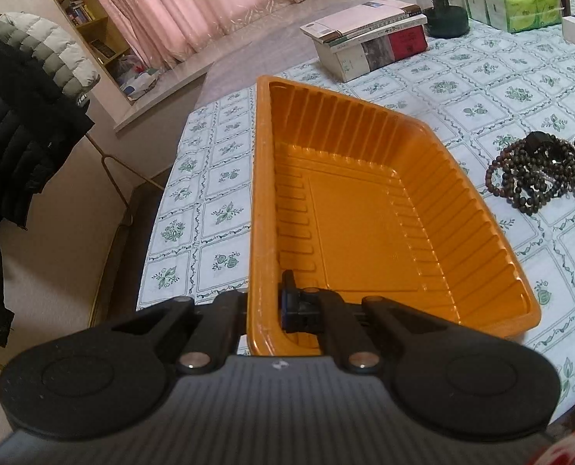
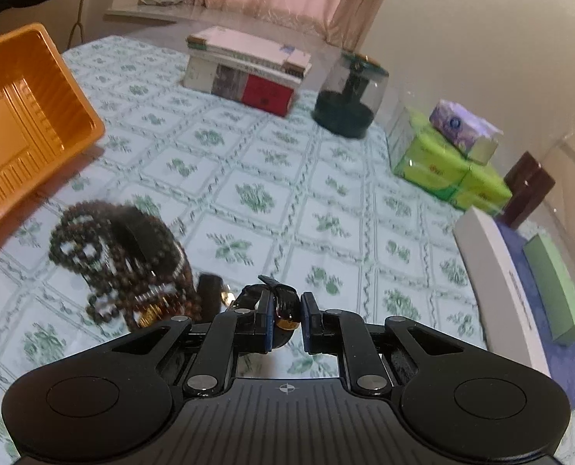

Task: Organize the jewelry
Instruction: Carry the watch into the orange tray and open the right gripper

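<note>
While clamped on the near wall of the orange tray (image 1: 364, 209), left gripper (image 1: 266, 302) pressed together, 1 finger inside, 1 outside. Right gripper (image 2: 286, 319) pinching a dark bracelet (image 2: 283, 302) with a gold bead, just off the tablecloth (image 2: 287, 193). Bead pile (image 2: 121, 255) just left of it, on the cloth, beside the tray. Books (image 2: 248, 69) and tissue packs (image 2: 453, 170) well behind.

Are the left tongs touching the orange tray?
Touching. In the left wrist view the left tongs are shut on the near wall of the orange tray, one finger inside the rim, the other outside.
</note>
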Available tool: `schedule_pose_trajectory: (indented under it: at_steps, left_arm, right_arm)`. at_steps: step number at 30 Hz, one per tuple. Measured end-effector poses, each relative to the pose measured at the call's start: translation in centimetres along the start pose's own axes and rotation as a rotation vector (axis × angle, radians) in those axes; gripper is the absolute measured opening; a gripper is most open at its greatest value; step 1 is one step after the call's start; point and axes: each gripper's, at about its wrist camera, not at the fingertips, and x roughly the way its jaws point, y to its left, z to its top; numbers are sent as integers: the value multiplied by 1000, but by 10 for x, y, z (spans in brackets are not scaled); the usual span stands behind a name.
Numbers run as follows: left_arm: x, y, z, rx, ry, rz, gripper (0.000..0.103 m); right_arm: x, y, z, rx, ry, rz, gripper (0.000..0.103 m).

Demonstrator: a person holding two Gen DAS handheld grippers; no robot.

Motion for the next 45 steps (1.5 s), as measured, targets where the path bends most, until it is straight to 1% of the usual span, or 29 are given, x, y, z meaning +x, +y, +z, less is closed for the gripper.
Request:
schedule_pose_trajectory:
  at_steps: [2,4,8,9,11,17,19,23,27,31,33,35,37,39,41,45]
  left_arm:
    - [0,-2,0,10,1,2,3]
    - [-1,-3,-1,18,3,4,3]
    - [0,-3,-1,20,8,-1,2]
    - [0,-3,-2,21,10,-2,2]
    - [2,-2,-2,21,16,-5,2]
    - [6,0,-2,10,23,-16,3]
    - [6,1,-4,8,23,-18,3]
    - [7,1,-5,2,21,-22,3]
    - [7,1,-5,-5,21,-24,3]
    - [7,1,-6,-10,22,-29,2]
    - [6,0,-5,-10,21,-28,2]
    - [7,0,-5,-14,22,-29,2]
    - [7,1,-6,-17,24,-29,2]
    - [7,1,-6,-22,24,-31,2]
    - [7,1,-6,-24,25,-31,2]
    - [7,1,-8,-35,31,-32,2]
  right_arm:
    - [-7,4,9,15,-19,32,14]
    - [-16,12,20,35,-44,94,14]
    - [-28,38,46,69,-79,276,14]
    - [-28,47,53,75,-83,326,14]
    - [-29,66,64,74,-88,395,14]
    - [-21,134,87,39,-75,540,14]
    - [-18,152,89,27,-62,567,14]
    - [-10,179,88,10,-30,582,14]
    - [-6,193,86,0,-15,563,14]
    - [-6,187,85,73,-33,640,15]
    - [-10,176,85,121,-49,625,18]
    - [-13,160,80,169,-69,589,24]
    - [-15,140,68,228,-74,550,37]
    - [-16,120,51,278,-70,496,41]
    - [-17,101,33,315,-61,435,42]
    - [-18,55,-15,397,-30,258,42]
